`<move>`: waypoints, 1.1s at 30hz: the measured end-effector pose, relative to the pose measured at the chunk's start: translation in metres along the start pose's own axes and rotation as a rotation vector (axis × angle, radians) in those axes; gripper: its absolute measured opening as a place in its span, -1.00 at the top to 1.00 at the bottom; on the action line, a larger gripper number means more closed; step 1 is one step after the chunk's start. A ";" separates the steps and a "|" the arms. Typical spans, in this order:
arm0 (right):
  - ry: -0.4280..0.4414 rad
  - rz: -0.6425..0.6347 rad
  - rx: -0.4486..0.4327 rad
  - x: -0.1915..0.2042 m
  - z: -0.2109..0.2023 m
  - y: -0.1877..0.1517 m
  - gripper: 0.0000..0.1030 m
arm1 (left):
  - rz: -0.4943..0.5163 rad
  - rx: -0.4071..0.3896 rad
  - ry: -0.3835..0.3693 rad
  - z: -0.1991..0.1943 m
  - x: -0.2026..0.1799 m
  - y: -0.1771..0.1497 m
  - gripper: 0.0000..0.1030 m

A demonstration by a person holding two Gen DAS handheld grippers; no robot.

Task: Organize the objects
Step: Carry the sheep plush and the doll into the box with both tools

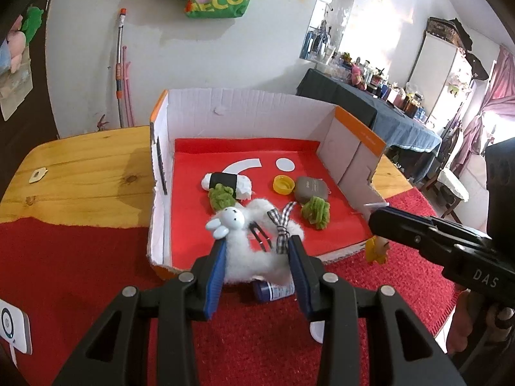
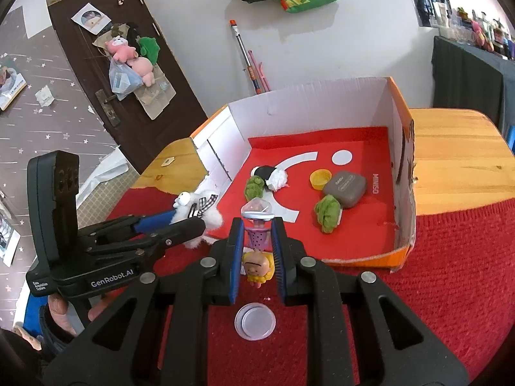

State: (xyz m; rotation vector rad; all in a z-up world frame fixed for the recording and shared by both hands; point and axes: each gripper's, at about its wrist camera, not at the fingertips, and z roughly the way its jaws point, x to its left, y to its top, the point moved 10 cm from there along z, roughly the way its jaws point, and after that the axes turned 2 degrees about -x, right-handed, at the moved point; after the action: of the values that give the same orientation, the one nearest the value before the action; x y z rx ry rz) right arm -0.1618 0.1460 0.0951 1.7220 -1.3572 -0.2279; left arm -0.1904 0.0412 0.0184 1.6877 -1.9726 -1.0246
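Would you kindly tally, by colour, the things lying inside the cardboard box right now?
Green: 2, the fuzzy green bundles
Yellow: 1, the bottle cap
Grey: 1, the pouch
Black and white: 1, the sushi plush
Total: 5

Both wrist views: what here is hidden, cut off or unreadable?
- Blue bottle, left wrist view: mostly hidden under the white plush rabbit held in the left tongs.
- Doll, left wrist view: partly hidden behind the right tongs; fully seen in the right wrist view.
- Grey case lettering: too small to read.
- White device: cut off by the image edge.
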 end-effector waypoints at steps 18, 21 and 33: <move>-0.059 -0.033 0.094 -0.014 0.052 -0.003 0.68 | 0.043 0.108 -0.012 0.044 0.001 -0.004 0.23; -0.068 -0.042 0.128 -0.017 0.062 -0.007 0.68 | 0.056 0.141 -0.037 0.050 -0.002 -0.009 0.23; -0.086 -0.054 0.240 -0.027 0.083 -0.018 0.68 | 0.127 0.263 -0.113 0.065 -0.008 -0.020 0.22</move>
State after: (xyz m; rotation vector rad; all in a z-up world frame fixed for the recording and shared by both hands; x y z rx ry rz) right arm -0.2115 0.1252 0.0238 1.9688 -1.4488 -0.1762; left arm -0.2183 0.0670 -0.0381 1.6371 -2.3430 -0.8634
